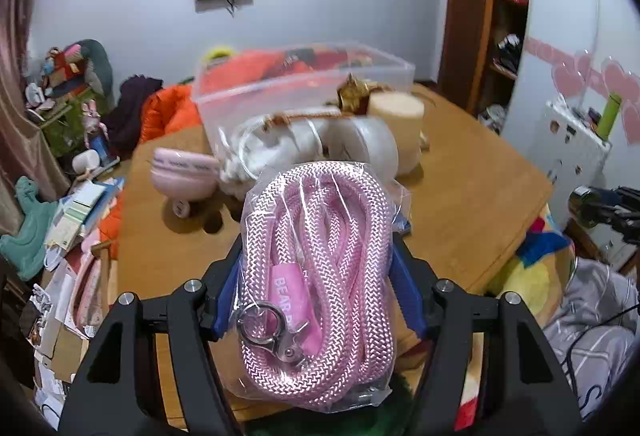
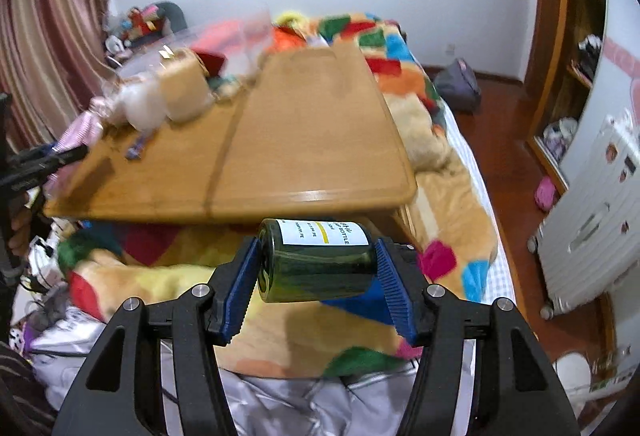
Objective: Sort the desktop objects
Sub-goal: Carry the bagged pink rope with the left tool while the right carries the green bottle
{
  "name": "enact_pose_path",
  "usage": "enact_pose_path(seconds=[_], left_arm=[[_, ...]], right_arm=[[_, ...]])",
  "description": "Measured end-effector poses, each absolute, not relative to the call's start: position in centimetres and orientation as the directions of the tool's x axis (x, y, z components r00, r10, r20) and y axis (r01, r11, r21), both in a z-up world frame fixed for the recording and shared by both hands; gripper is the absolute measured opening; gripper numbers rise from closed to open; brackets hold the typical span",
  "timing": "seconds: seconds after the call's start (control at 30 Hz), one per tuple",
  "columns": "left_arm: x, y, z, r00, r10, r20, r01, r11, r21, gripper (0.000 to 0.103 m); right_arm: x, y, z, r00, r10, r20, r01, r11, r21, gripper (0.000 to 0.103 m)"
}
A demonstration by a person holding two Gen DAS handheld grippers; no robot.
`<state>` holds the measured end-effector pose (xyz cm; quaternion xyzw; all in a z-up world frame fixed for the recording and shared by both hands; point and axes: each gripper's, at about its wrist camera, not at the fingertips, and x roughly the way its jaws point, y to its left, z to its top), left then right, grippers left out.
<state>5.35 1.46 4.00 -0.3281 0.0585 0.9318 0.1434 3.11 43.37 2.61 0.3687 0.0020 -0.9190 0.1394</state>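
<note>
Both hands loaded, both held just short of the table's near edge, out over the bed.

Nearest, left: left gripper (image 1: 318, 276) about half spread, blue pads pressed into the flanks of a clear bag of pink rope (image 1: 316, 276). Coil stands upright between the jaws, metal clasp (image 1: 276, 332) hanging at the near end. Bag bulges above the fingers; grip looks firm, but the film is slick.

Nearest, right: right gripper (image 2: 316, 268) clamped on a dark green bottle (image 2: 320, 264), lying crosswise, white label up, one pad on its base and the other on its opposite end. Middling spread here too. An end-to-end hold on a smooth cylinder could pivot or slip.

Beyond: wooden table (image 1: 460, 187), right half bare. Left half crowded: pink bowl-shaped item (image 1: 180, 175), white bundle in plastic (image 1: 320, 143), cream roll (image 1: 396, 119). Behind them the clear storage bin (image 1: 304, 83), already holding red and orange things.

Judgement: carry-to-bin stage, sorting partway done. To do it well, bring one load in at a time, lift over the clutter rather than through it, keep the bottle level, and release only once each item is inside the bin walls. Rope first, likely, since the left side sits closer to the bin.
</note>
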Motion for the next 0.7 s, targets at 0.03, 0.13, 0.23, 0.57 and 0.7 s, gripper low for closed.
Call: enact_pose_path(seconds=[0.03,0.13,0.23,0.57,0.7], left_arm=[[5.5,1.4,4.4,-0.752,0.233,-0.617,-0.3,-0.954,0.004,0.065],[5.7,1.1,5.7,-0.778,0.243,-0.58,-0.282,-0.959,-0.025,0.065],[5.8,0.7,7.1,-0.81,0.23,-0.539,-0.261,-0.965,-0.019,0.065],[4.6,0.6,11.5,-0.87,0.181,-0.458,-0.208,-0.978,0.008,0.065],[3.1,0.4,13.2,-0.88,0.166,-0.444,-0.191,-0.981,0.011,0.065]], right_arm=[[2.9,43.2,3.5,-0.703,-0.263,-0.661,0.266,-0.959,0.098,0.055],[2.3,42.2,6.2,-0.742,-0.298,-0.601,0.317,-0.945,0.079,0.055],[1.3,40.6,8.6,-0.777,-0.322,-0.541,0.364,-0.931,0.032,0.055],[-4.6,35.5,13.4,-0.793,-0.413,-0.448,0.484,-0.874,-0.052,0.055],[-7.4,34.3,15.0,-0.779,-0.46,-0.425,0.518,-0.855,-0.025,0.055]])
